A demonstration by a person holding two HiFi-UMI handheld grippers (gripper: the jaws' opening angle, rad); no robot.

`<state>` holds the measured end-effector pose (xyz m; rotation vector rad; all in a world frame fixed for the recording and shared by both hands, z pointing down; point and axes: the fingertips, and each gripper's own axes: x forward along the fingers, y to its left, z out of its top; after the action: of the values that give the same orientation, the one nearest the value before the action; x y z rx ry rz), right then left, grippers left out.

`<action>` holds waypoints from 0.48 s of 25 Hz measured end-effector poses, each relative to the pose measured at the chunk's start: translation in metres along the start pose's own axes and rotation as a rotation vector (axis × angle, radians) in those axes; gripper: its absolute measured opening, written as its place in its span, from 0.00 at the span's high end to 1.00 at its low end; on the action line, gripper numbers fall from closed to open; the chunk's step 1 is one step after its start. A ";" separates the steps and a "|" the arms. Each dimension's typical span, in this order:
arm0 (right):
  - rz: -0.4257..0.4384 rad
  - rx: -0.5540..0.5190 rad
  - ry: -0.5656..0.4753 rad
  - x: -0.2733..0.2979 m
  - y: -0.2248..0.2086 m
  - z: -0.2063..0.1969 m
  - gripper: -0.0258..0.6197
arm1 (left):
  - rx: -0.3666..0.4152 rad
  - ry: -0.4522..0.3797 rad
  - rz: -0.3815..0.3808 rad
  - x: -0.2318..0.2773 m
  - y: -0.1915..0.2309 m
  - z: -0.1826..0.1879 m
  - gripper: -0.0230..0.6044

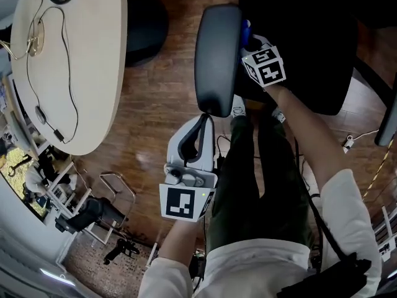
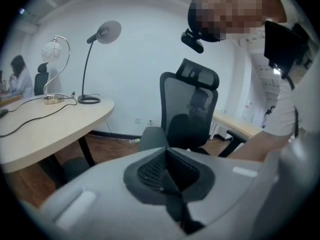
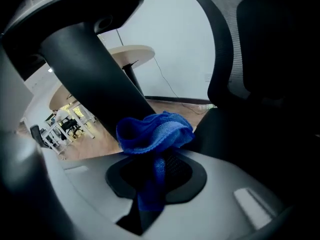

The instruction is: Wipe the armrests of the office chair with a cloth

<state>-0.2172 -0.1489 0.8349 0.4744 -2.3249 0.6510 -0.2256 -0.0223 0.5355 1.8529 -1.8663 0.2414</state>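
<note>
Right tongs [image 3: 152,186]: cloth [image 3: 155,131] (bunched end forward)

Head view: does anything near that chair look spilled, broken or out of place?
Nothing stands out. The blue cloth is bunched in the right tongs beside the chair's armrest. The left tongs are shut and empty. The table carries only loose cables; nothing has spilled.

White short sleeves [image 1: 350,197] and seemingly dark-green trousers [image 1: 260,185]; the pale grey left gripper [image 1: 202,123] carries a black-and-white marker cube [image 1: 185,202].
</note>
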 end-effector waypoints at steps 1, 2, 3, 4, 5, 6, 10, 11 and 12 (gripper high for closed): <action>-0.006 -0.004 -0.034 -0.009 0.003 0.006 0.86 | 0.002 0.002 0.005 0.000 0.002 0.001 0.97; -0.014 -0.009 -0.084 -0.025 0.007 0.014 0.86 | 0.004 0.000 0.006 0.002 0.003 0.004 0.97; -0.022 -0.018 -0.144 -0.047 0.012 0.026 0.86 | 0.009 -0.005 0.000 0.004 0.002 0.007 0.97; -0.030 -0.029 -0.208 -0.074 0.020 0.040 0.86 | 0.019 -0.009 -0.012 0.007 -0.001 0.011 0.97; -0.033 -0.043 -0.272 -0.105 0.027 0.054 0.86 | 0.030 -0.014 -0.026 0.011 -0.006 0.015 0.97; -0.036 -0.059 -0.334 -0.138 0.035 0.069 0.86 | 0.040 -0.018 -0.043 0.017 -0.013 0.019 0.97; -0.137 -0.001 -0.538 -0.269 0.034 0.105 0.86 | 0.067 -0.042 -0.129 0.045 -0.053 0.031 0.97; -0.190 0.026 -0.548 -0.292 0.024 0.100 0.86 | 0.072 -0.043 -0.163 0.054 -0.066 0.032 0.97; -0.243 0.045 -0.545 -0.312 0.011 0.090 0.86 | 0.074 -0.040 -0.199 0.063 -0.082 0.030 0.97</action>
<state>-0.0468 -0.1422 0.5588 1.0454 -2.6908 0.4987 -0.1489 -0.0973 0.5209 2.0919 -1.7033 0.2082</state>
